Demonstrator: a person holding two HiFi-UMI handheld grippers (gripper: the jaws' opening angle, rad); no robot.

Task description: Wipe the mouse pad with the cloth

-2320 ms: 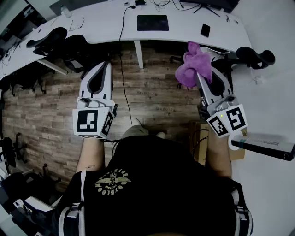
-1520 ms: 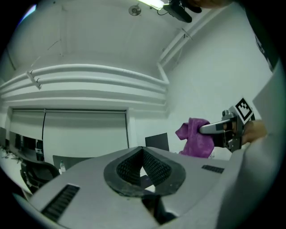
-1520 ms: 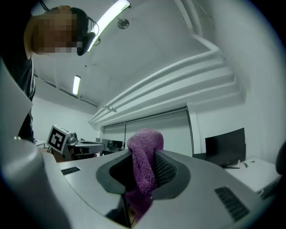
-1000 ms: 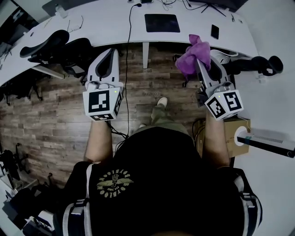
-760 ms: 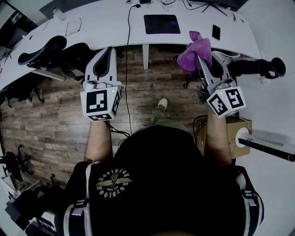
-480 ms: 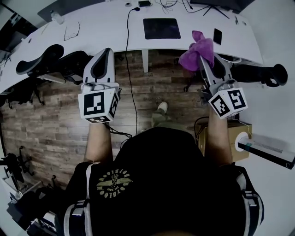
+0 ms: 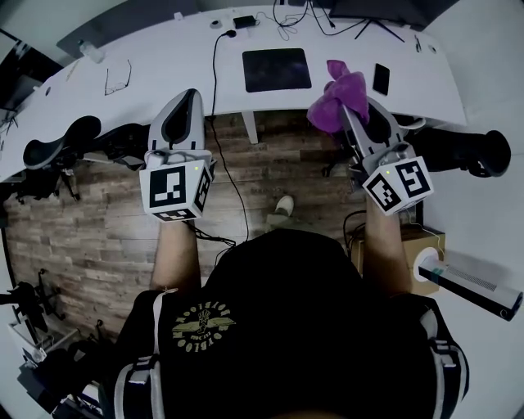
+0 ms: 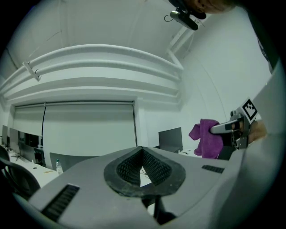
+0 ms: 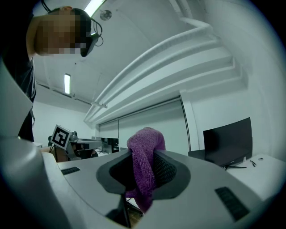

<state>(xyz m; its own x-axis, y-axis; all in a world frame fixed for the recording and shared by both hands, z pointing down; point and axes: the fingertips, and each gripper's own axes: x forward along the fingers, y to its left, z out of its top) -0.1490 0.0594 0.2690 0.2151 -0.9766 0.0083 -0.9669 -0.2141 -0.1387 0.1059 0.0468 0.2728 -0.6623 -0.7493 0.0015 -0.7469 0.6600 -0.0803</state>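
A dark square mouse pad [image 7: 277,69] lies on the long white desk [image 7: 164,74] ahead of me. A purple cloth [image 7: 337,100] hangs bunched from my right gripper [image 7: 348,114], whose jaws are shut on it; the cloth [image 9: 144,170] fills the jaw gap in the right gripper view. The cloth sits just right of the pad and near the desk's front edge, held above it. My left gripper [image 7: 183,114] hovers over the desk edge left of the pad, jaws closed with nothing between them [image 8: 143,172]. The cloth [image 8: 206,137] also shows at the right in the left gripper view.
A phone [image 7: 381,78] lies right of the pad, glasses [image 7: 117,78] at the left, and cables with a black adapter [image 7: 244,21] at the back. Office chairs [image 7: 65,139] stand under the desk at left and at right [image 7: 467,151]. A cardboard box [image 7: 409,254] stands at my right.
I have stepped closer to the desk; the desk and pad have slid down in the head view. My right gripper with the cloth now reaches over the desk edge beside the pad.
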